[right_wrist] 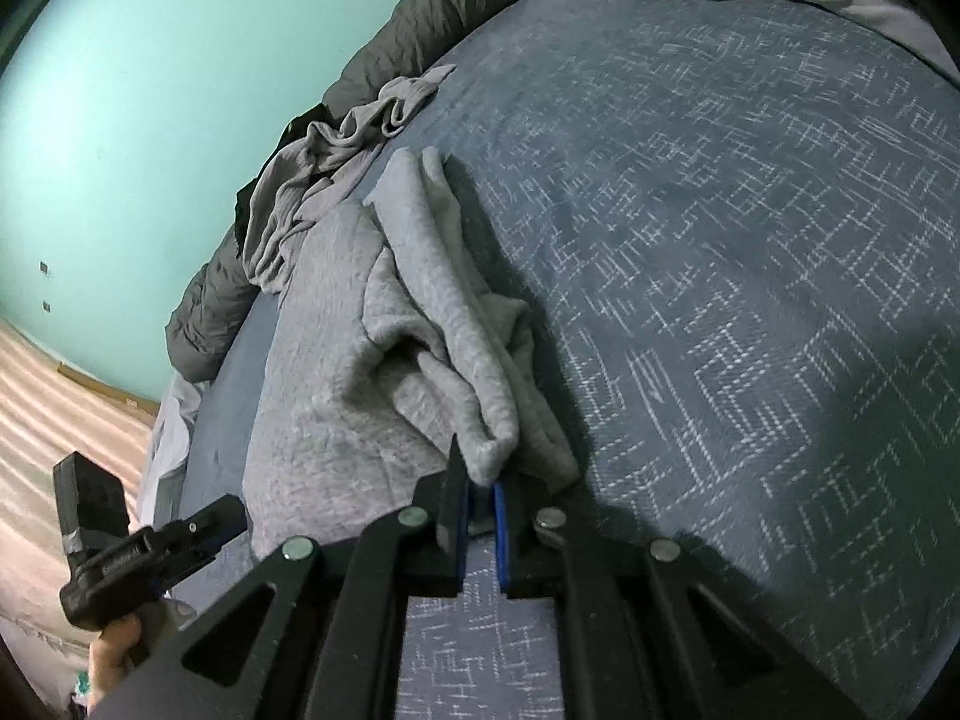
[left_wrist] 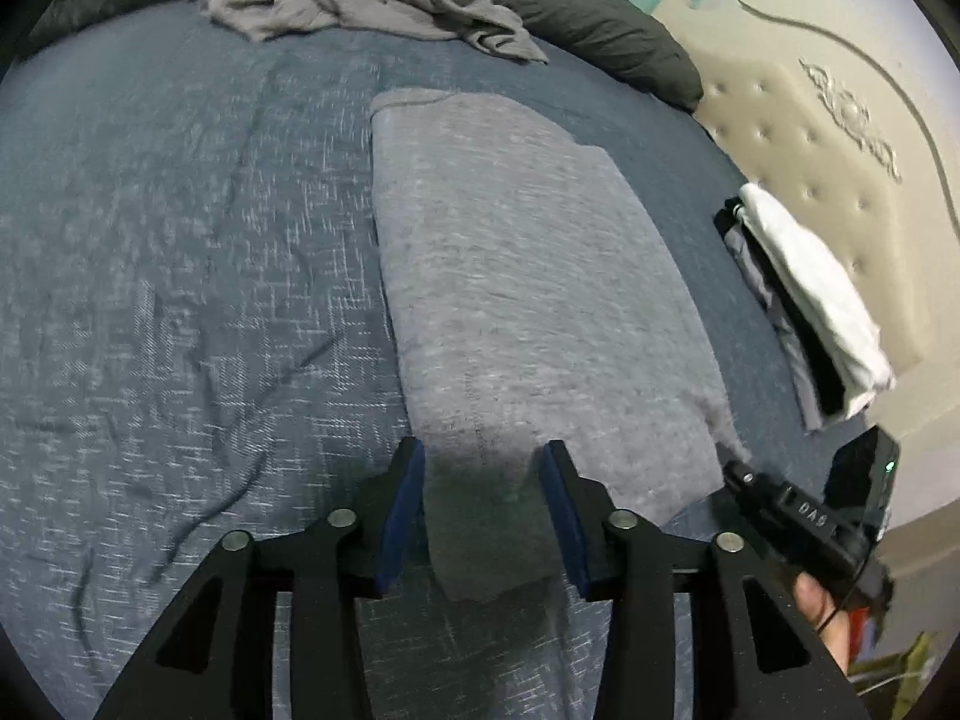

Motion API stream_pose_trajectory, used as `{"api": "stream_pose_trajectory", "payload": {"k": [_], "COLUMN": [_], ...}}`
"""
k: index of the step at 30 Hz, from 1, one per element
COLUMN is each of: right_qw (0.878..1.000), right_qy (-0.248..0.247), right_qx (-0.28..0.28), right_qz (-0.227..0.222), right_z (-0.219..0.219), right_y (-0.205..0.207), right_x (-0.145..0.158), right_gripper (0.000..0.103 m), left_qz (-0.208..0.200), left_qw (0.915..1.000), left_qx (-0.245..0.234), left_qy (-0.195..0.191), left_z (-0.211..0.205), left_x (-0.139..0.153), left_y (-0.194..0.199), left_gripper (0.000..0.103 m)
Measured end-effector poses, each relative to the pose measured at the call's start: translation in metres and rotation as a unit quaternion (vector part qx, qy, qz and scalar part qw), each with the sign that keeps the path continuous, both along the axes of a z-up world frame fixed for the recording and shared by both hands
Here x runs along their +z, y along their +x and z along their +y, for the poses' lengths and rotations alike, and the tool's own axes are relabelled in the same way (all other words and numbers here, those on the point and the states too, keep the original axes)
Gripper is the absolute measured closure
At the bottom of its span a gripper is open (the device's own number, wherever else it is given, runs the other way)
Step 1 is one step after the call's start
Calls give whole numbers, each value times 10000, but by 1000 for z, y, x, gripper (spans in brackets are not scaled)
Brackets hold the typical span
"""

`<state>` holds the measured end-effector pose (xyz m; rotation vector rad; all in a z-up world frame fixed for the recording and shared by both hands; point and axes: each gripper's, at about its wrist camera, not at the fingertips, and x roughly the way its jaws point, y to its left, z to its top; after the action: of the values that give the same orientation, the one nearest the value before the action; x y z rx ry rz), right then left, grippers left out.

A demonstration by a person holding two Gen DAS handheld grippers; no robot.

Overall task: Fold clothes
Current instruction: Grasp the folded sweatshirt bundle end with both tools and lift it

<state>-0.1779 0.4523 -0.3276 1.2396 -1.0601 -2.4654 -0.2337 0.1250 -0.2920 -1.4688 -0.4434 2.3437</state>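
Grey knit garment (left_wrist: 528, 300) lying lengthwise on the bed (left_wrist: 180, 270), partly folded, its near end by the bed's near edge. Right gripper (right_wrist: 480, 504), nearly shut, pinches a bunched fold of it; left gripper (left_wrist: 483, 510), fingers wide apart, straddles the near hem and holds nothing. The fabric looks light, soft and limp, likely to sag and bunch; corners and hem edges offer the surest hold.

Tufted headboard (left_wrist: 798, 138), teal wall (right_wrist: 150, 90)

A home bedroom: blue-covered bed (left_wrist: 180, 240), tufted headboard (left_wrist: 828, 180), dark pillows (left_wrist: 600, 30).
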Motion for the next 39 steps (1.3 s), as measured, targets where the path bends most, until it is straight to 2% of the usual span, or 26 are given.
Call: {"api": "stream_pose_trajectory", "payload": {"k": [3, 6, 8, 9, 10, 13, 18, 22, 26, 29, 31, 34, 36, 39], "right_qw": [10000, 9999, 9997, 9995, 9993, 9995, 9989, 9963, 9926, 9890, 9873, 9842, 9843, 9844], "right_qy": [-81, -92, -57, -58, -58, -7, 129, 8, 78, 133, 229, 499, 354, 104], "right_qx": [51, -39, -143, -128, -110, 41, 459, 820, 1099, 1305, 1379, 1522, 1529, 1487], "right_qz": [-4, 58, 192, 271, 342, 326, 10, -252, -504, -690, -755, -757, -809, -938], "right_z": [4, 11, 18, 20, 23, 20, 8, 2, -2, -6, -9, -15, -12, -5], "right_y": [1, 5, 7, 7, 6, -2, -27, -44, -61, -73, -76, -74, -72, -69], "right_x": [4, 14, 25, 31, 35, 38, 22, 9, 4, 1, 2, 6, 4, 3], "right_gripper": [96, 84, 69, 55, 47, 38, 36, 36, 31, 31, 31, 34, 40, 41], "left_qz": [-81, -132, -215, -260, -301, -374, -477, -526, -567, -596, -628, -631, -595, -549], "left_qw": [9999, 9998, 9992, 9986, 9981, 9971, 9956, 9952, 9936, 9930, 9920, 9920, 9929, 9928], "left_qx": [-40, -10, 77, 108, 125, 154, 224, 222, 293, 352, 395, 393, 267, 245], "left_qy": [45, 140, 339, 437, 520, 644, 774, 793, 927, 958, 1019, 1024, 992, 1041], "left_z": [2, 2, -1, -3, -4, -5, -6, -4, -5, -4, -4, -1, 2, -2], "left_x": [-7, -14, -18, -20, -22, -27, -34, -34, -36, -42, -46, -46, -41, -32], "left_y": [-2, -3, -3, -3, -3, -2, -2, -5, -8, -13, -15, -15, -13, -12], "left_gripper": [56, 51, 49, 48, 47, 42, 38, 37, 37, 30, 29, 30, 37, 38]}}
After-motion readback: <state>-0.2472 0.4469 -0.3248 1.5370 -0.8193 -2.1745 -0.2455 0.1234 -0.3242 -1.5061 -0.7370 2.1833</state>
